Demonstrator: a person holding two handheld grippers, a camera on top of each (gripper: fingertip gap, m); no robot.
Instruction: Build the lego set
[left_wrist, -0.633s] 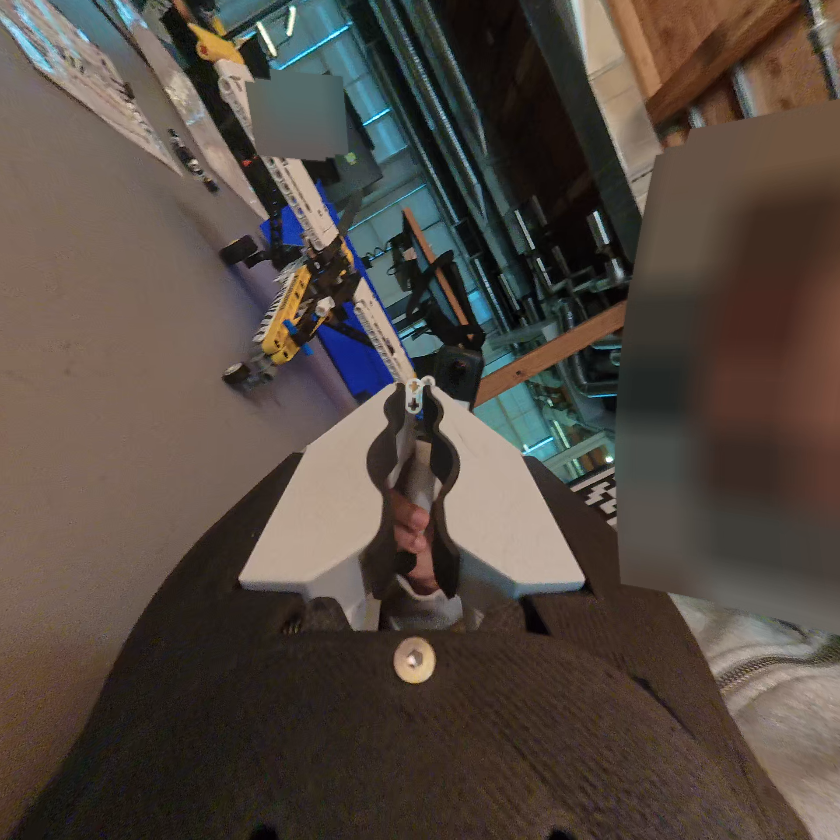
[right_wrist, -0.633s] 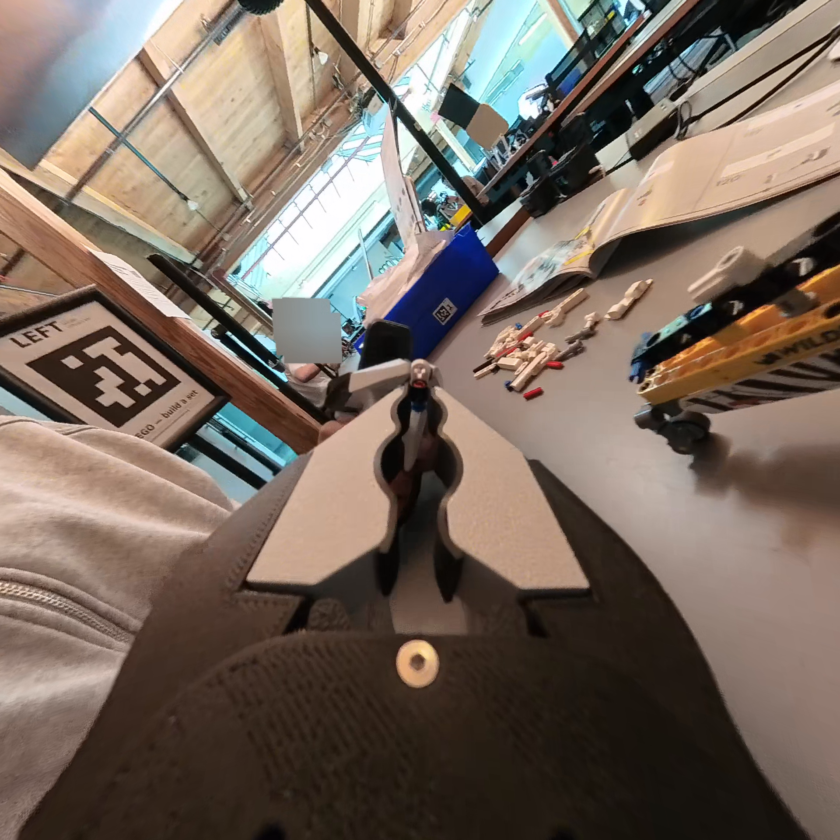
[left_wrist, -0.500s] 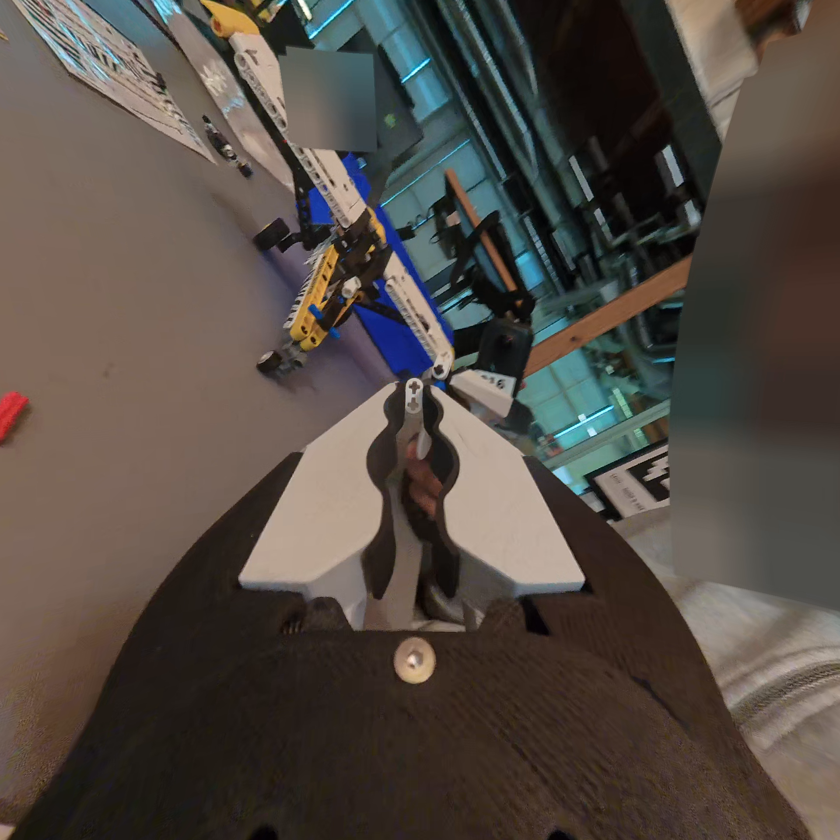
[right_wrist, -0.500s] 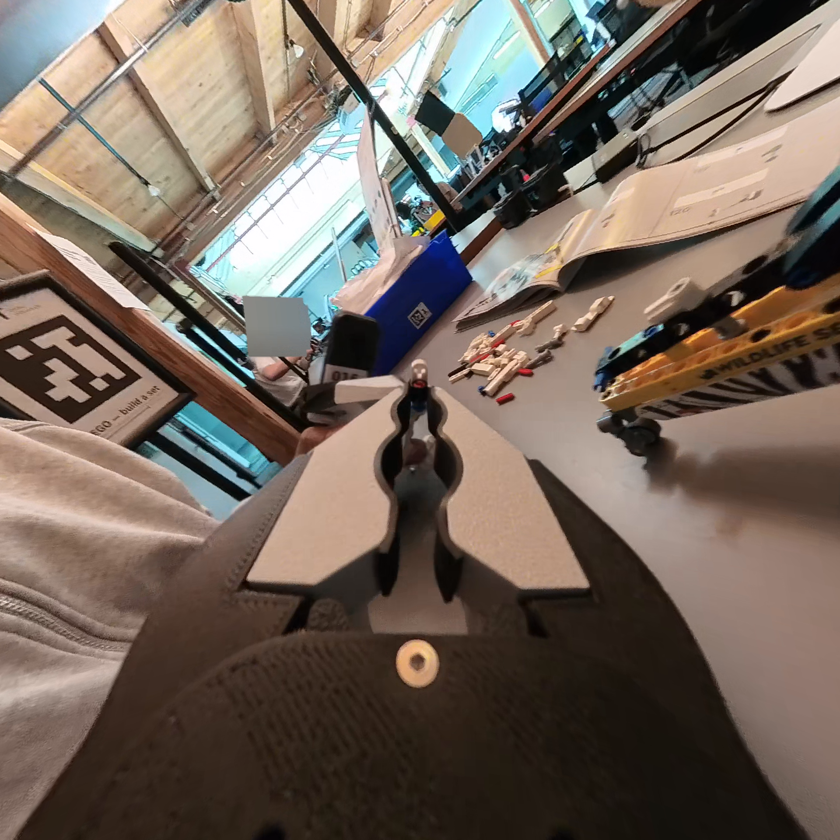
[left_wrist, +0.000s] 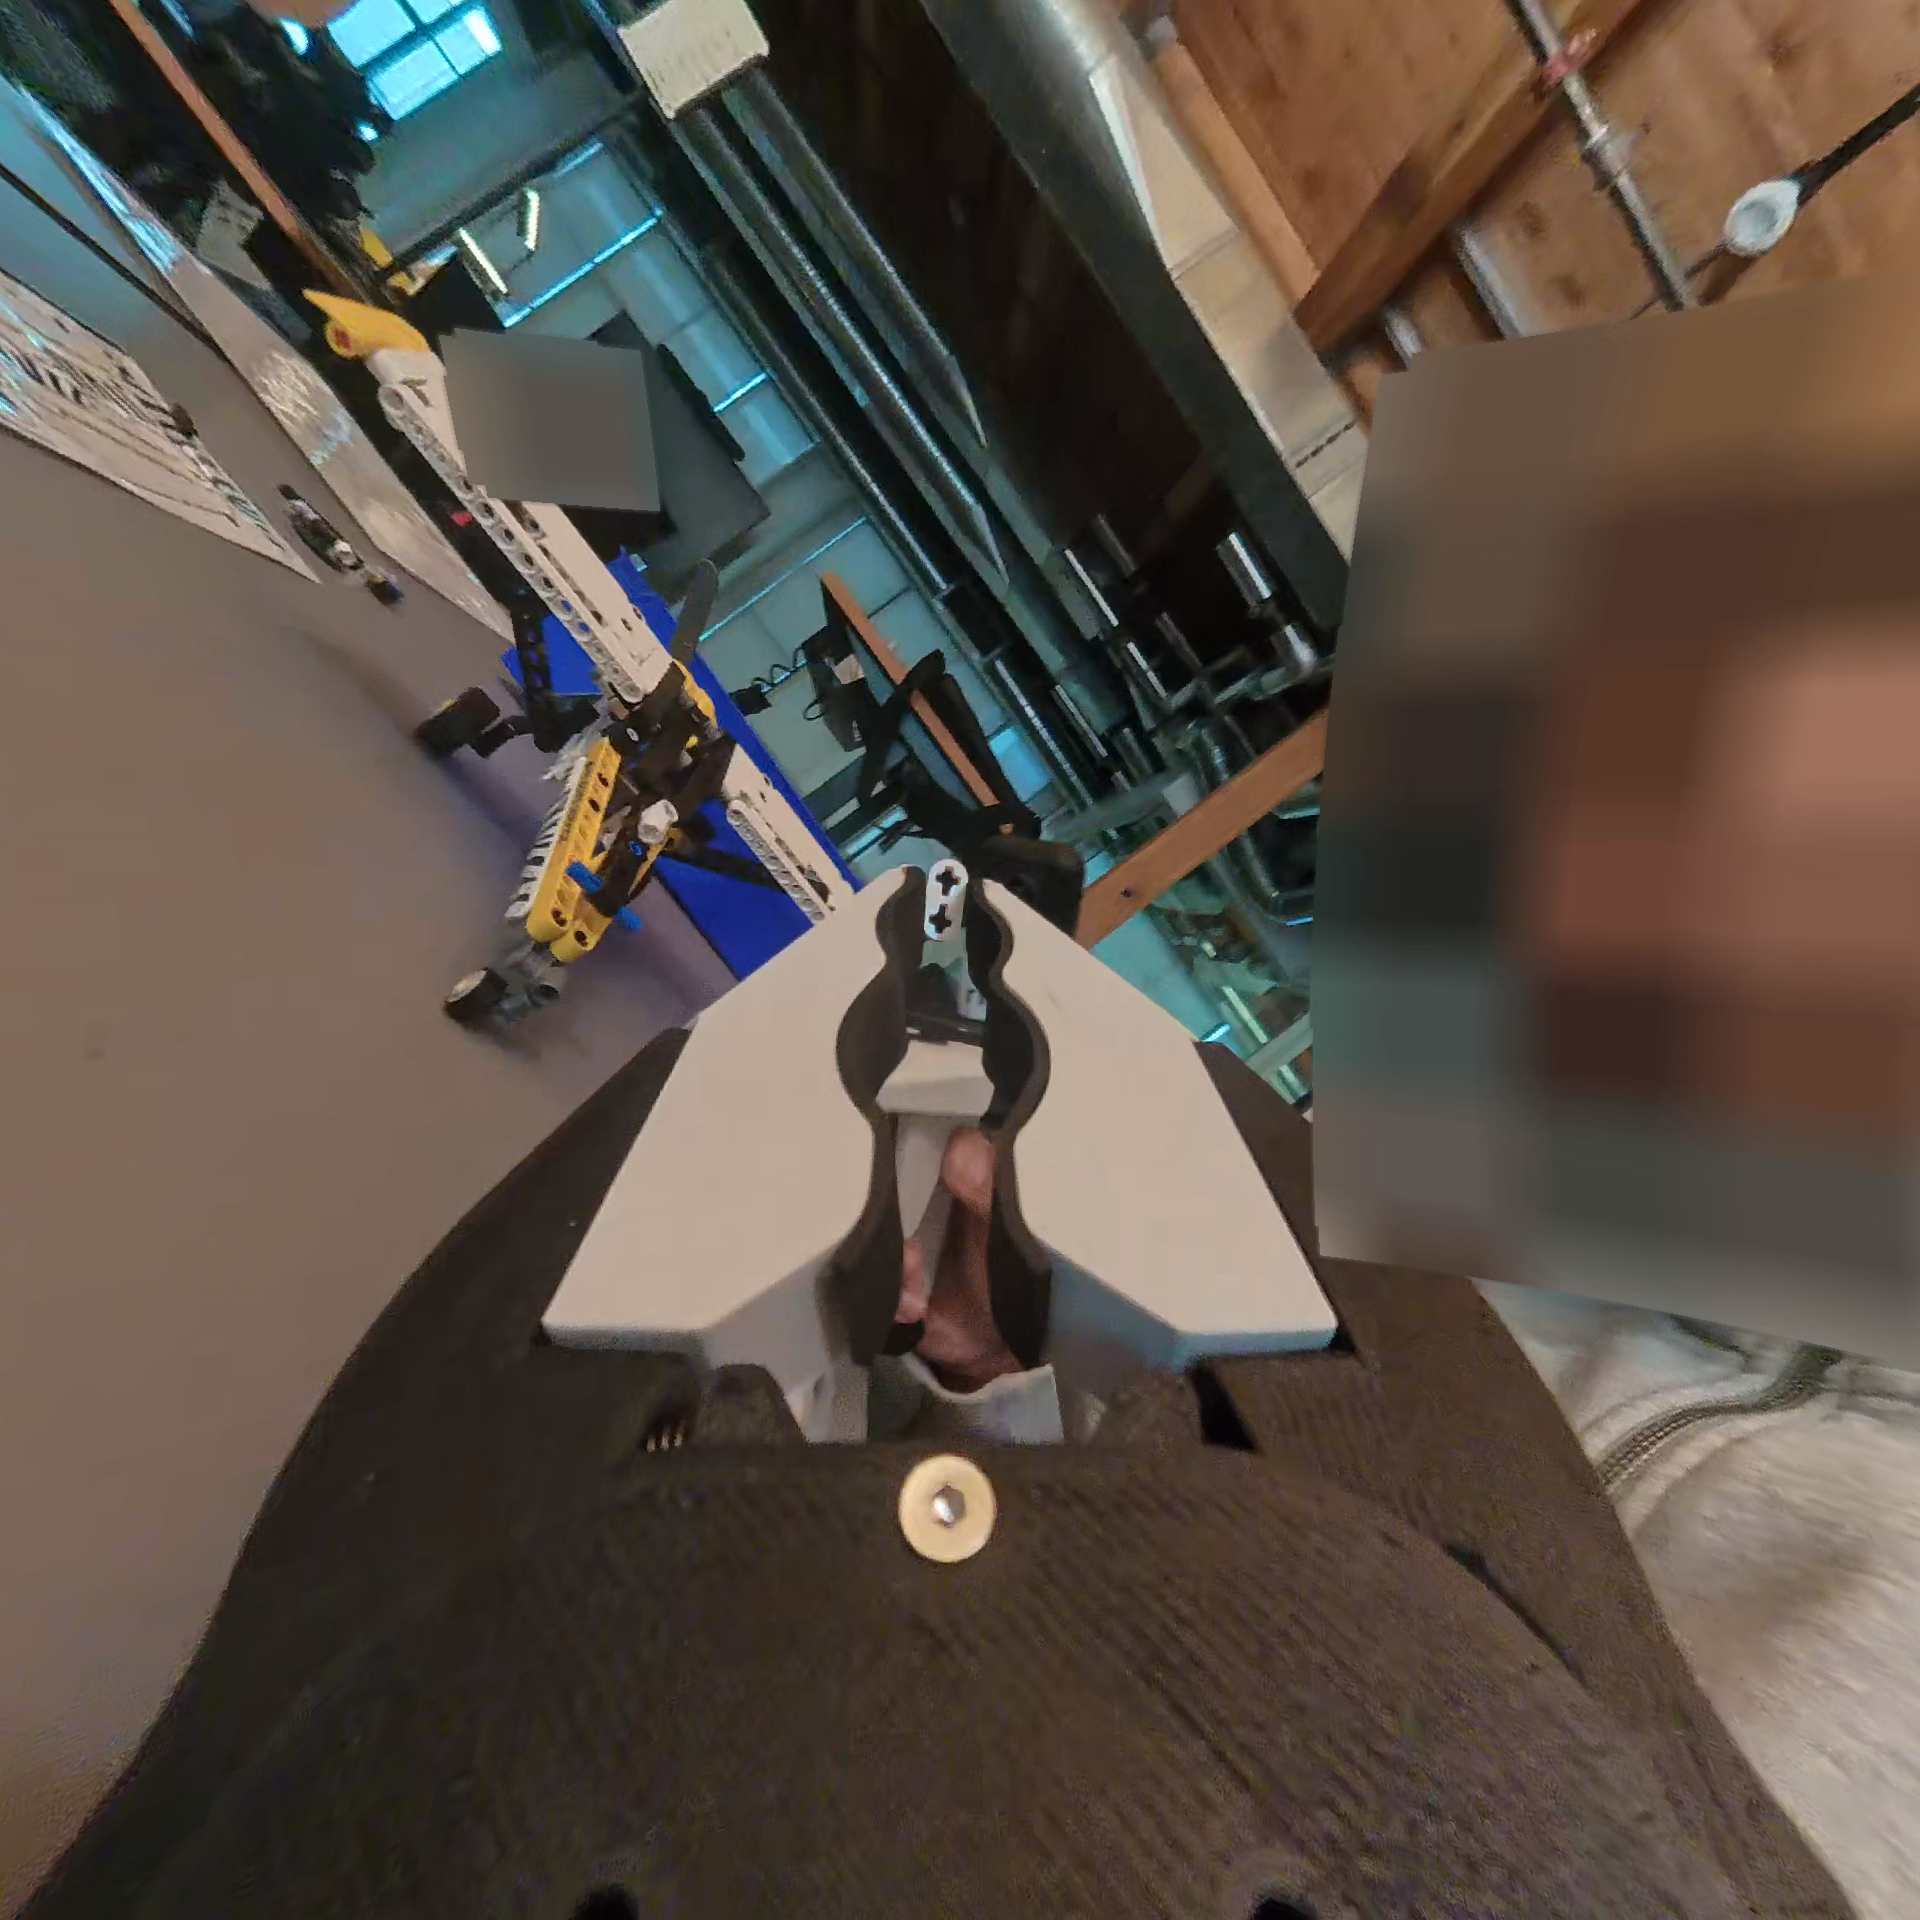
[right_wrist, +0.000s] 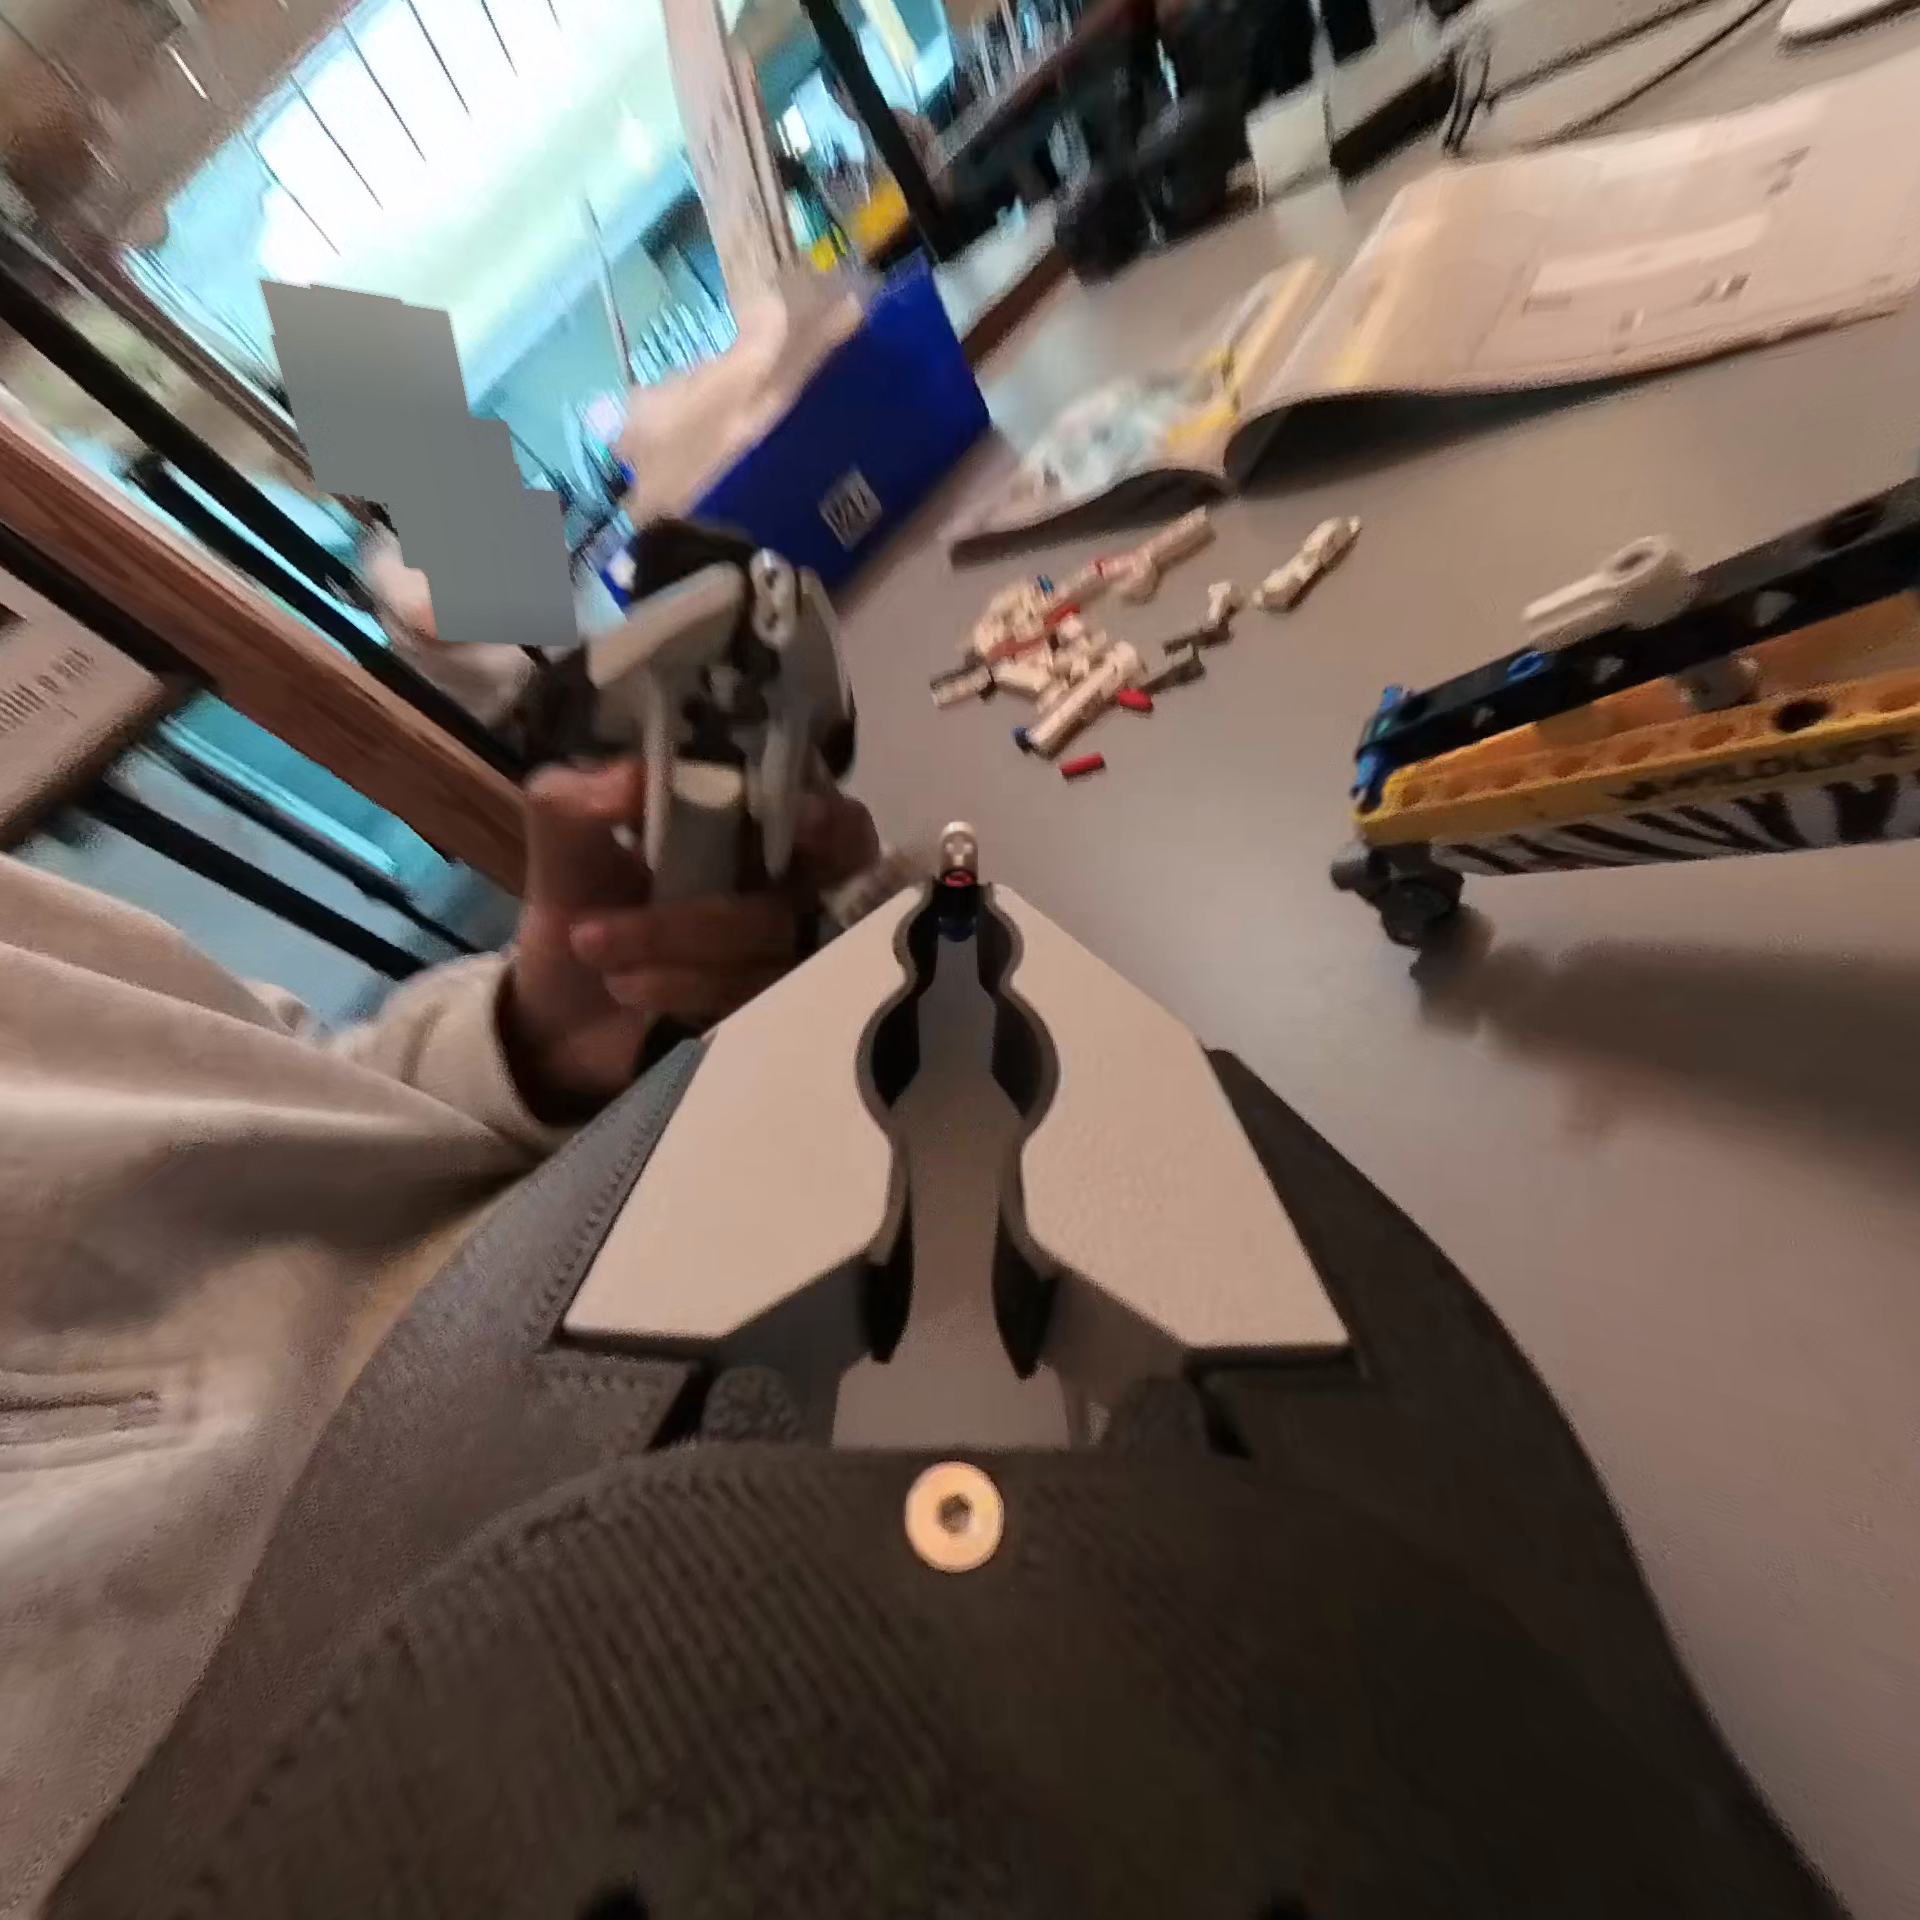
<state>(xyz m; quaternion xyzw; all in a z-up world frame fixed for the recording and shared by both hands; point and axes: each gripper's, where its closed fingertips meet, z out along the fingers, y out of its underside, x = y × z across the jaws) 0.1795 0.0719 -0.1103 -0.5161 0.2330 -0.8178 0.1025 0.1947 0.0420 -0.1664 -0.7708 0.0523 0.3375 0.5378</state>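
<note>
Left fingers (left_wrist: 1029, 997) pinch a white connector (left_wrist: 944, 902)—right fingers (right_wrist: 1049, 997) grip, seemingly, a blue-and-grey pin (right_wrist: 954, 881).

Left wrist view: camera sits behind its own gripper's fingers, raised off the grey table (left_wrist: 208, 1039), rolled sideways, facing the ceiling structure and the distant yellow lego model (left_wrist: 592, 831). Right wrist view: low over the same table (right_wrist: 1558, 1195), tilted, blurred. Both views share the table and model (right_wrist: 1662, 769).
</note>
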